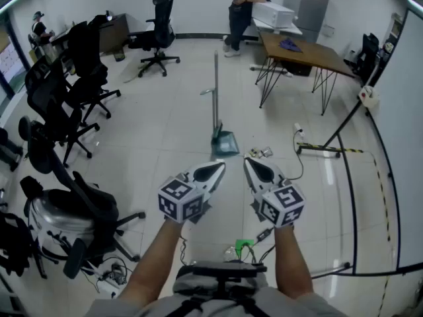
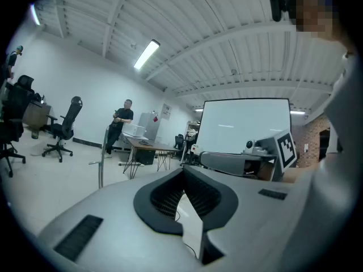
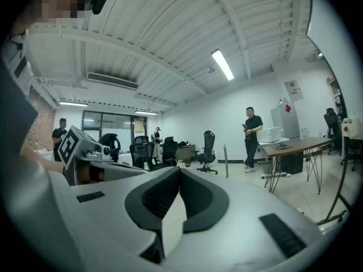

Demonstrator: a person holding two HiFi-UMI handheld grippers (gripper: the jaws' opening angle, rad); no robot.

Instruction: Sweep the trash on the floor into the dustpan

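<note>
— Two grippers, head view: status?
— Left gripper (image 1: 215, 170) and right gripper (image 1: 256, 170) side by side, both pressed together, empty. Dustpan (image 1: 225, 142) stands on the floor (image 1: 172, 131) at twelve o'clock from them. Trash (image 1: 260, 153) lies at three o'clock of the dustpan, just beside it.
— Left gripper view?
— Jaws together, nothing between. Dustpan handle (image 2: 102, 160) at nine o'clock of the tips.
— Right gripper view?
— Jaws together, empty. Handle at three o'clock.

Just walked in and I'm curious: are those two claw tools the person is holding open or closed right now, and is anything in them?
Left gripper: closed, jaws together, holding nothing.
Right gripper: closed, jaws together, holding nothing.
</note>
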